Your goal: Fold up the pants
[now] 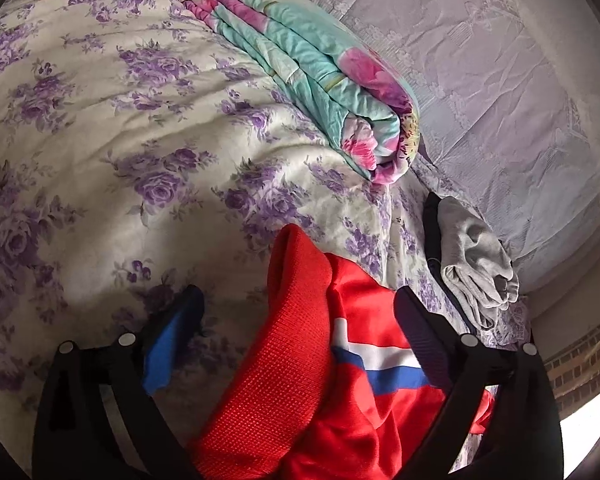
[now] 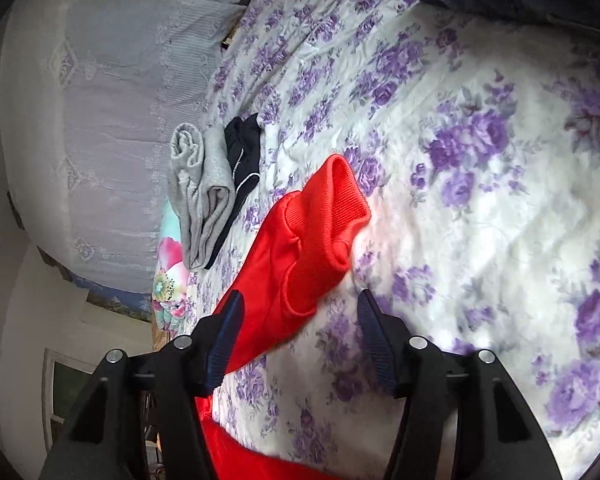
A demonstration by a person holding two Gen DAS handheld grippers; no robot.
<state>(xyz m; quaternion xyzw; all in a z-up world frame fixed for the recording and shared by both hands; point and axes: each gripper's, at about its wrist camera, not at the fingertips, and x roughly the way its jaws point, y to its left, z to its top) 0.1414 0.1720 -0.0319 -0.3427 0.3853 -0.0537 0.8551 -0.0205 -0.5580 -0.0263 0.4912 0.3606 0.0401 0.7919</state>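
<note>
Left wrist view: my left gripper [image 1: 300,312] stands with jaws apart astride the red pants [image 1: 300,380] on the floral bedsheet [image 1: 100,140]; closing here may pinch the sheet too.

Right wrist view: my right gripper [image 2: 300,316] is spread, nothing held; the ribbed cuff [image 2: 336,200] lies ahead, bunched, so a fold could trap creases.

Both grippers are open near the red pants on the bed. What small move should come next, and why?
Probably close the left gripper on the red pants: the cloth already lies between its open jaws. The right gripper is open too, with the ribbed cuff just ahead.
</note>
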